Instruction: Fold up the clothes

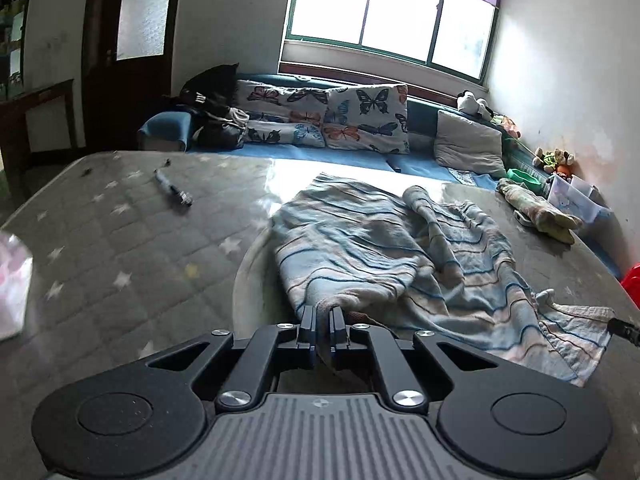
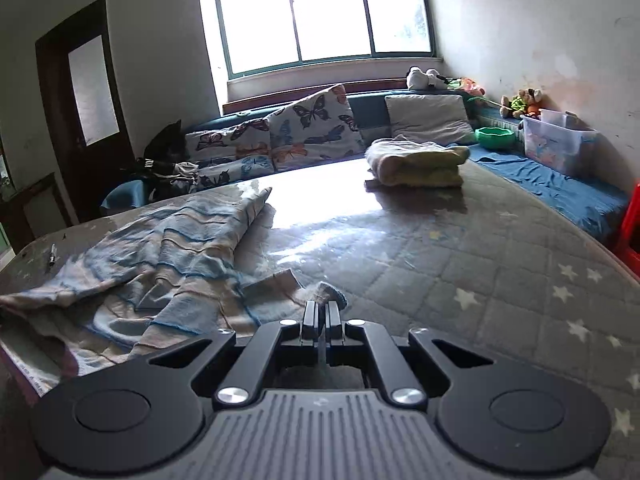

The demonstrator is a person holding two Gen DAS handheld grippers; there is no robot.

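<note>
A blue, white and tan striped garment (image 1: 384,248) lies rumpled on the grey star-patterned mattress (image 1: 120,240). My left gripper (image 1: 322,314) is shut on the garment's near edge, with cloth pinched between its fingers. In the right wrist view the same garment (image 2: 168,256) spreads to the left, and my right gripper (image 2: 321,308) is shut on its near right corner. The tip of the right gripper (image 1: 624,330) shows at the right edge of the left wrist view.
A folded yellowish cloth (image 2: 420,162) lies at the mattress's far side. A pen (image 1: 173,189) lies far left. A sofa with butterfly pillows (image 1: 360,120), a clear plastic box (image 2: 560,144), a green bowl (image 2: 494,136) and a red stool (image 2: 630,232) line the back and right.
</note>
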